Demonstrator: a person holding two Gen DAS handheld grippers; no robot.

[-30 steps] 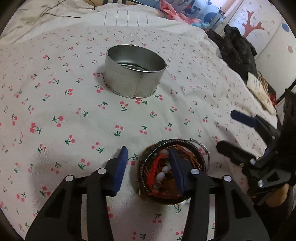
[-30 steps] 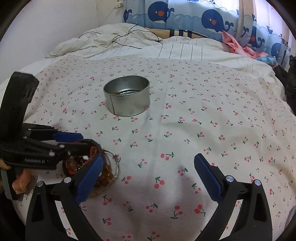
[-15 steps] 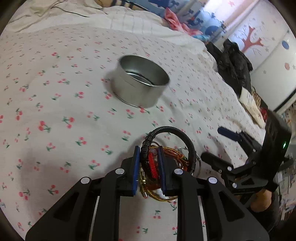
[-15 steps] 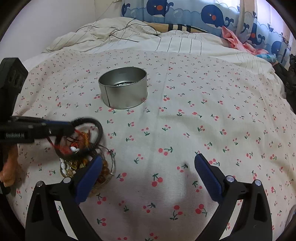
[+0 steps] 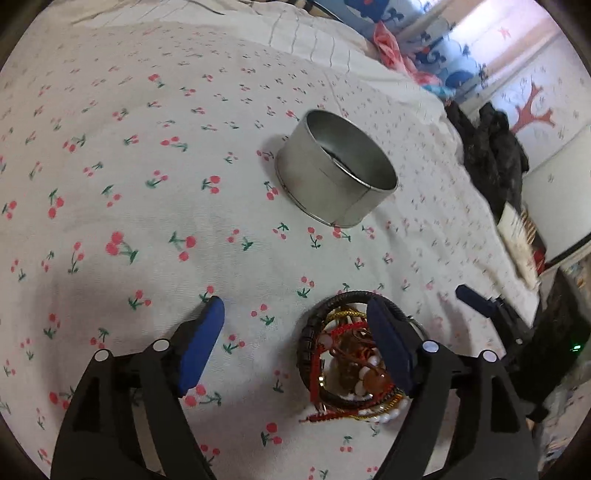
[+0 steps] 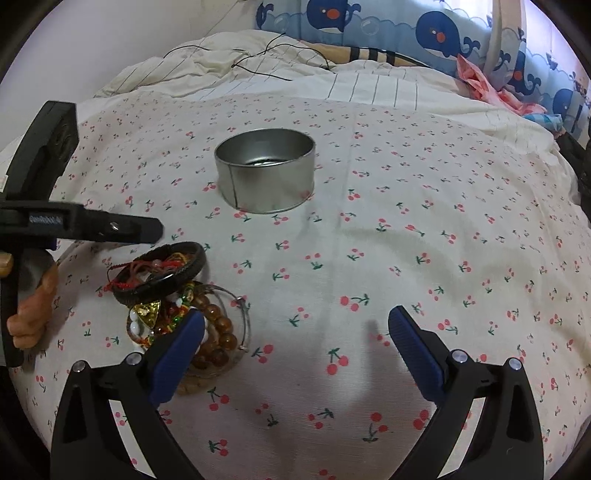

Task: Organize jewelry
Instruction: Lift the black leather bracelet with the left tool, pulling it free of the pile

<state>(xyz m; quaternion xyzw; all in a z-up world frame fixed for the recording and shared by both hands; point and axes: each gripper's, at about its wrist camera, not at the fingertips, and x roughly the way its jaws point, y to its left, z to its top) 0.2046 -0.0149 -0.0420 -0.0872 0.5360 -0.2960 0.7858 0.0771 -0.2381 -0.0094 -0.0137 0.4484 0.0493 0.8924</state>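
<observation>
Nearest to us, the left gripper (image 5: 295, 328): jaws wide, just opened, blue pads apart and pressing on nothing; its right pad stands over the jewelry pile (image 5: 351, 365), the left pad over bare cloth. In the right wrist view we see this gripper from the side at the left edge, with the fingers of the person's hand (image 6: 31, 314) on its handle.

The right gripper (image 6: 295, 328): jaws wide, nothing between them, held above the cloth with the pile just beside its left pad.

The jewelry pile: a heap on the bed, topped by a black braided bangle (image 6: 162, 273) lying tilted, with red cord, gold chain, white beads, amber beads (image 6: 218, 332) and a thin wire bangle beneath.

The surface: a bed under a white bedspread (image 6: 406, 240) printed with small red cherries, lightly wrinkled.

Further out, a round metal tin (image 6: 266, 177), open-topped and upright, well apart from the pile.

Beyond it, a striped pale quilt (image 6: 258, 70) with a thin black cable lying across it.

Farthest, a whale-print curtain (image 6: 406, 26), pink fabric (image 6: 480, 85), dark clothing (image 5: 487, 155) heaped at the bed's edge, and a wall with a red tree decal (image 5: 532, 110).
</observation>
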